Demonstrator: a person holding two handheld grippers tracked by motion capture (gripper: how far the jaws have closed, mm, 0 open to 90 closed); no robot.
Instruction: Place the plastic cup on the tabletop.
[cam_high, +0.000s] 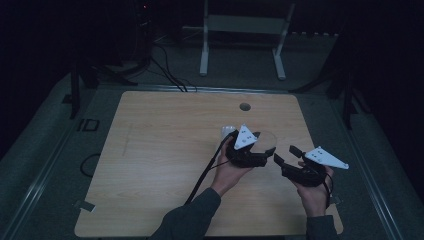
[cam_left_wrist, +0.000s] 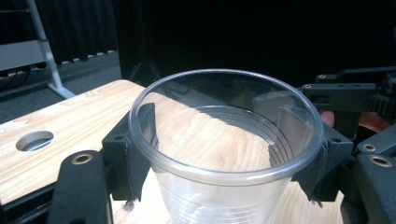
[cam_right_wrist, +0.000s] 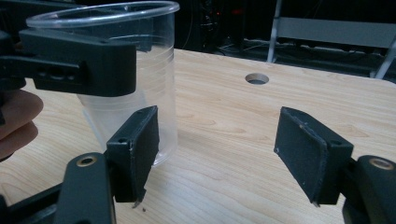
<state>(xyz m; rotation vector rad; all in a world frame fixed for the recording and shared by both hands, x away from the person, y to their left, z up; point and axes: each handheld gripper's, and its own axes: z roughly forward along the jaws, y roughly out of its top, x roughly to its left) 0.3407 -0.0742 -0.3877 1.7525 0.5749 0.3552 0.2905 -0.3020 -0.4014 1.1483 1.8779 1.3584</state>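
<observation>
While the clear, ribbed plastic cup (cam_left_wrist: 224, 154) stands upright on the pale wooden surface (cam_high: 150, 160), right of its middle, it is pinched just below its rim between the two black jaws of the left tool (cam_left_wrist: 226, 158), one pad being pressed to each side of the cup wall. In the high view the left tool (cam_high: 261, 147) is seen held in the person's left hand (cam_high: 227, 172), with the cup's rim (cam_high: 265, 137) at its tip. The right tool (cam_right_wrist: 229, 158) is held just beside the cup, its jaws spread wide with nothing between them; its one pad (cam_right_wrist: 137, 144) is seen close against the cup's lower wall (cam_right_wrist: 159, 93), though contact cannot be told. A round hole (cam_high: 245, 106) is cut in the surface farther back.
</observation>
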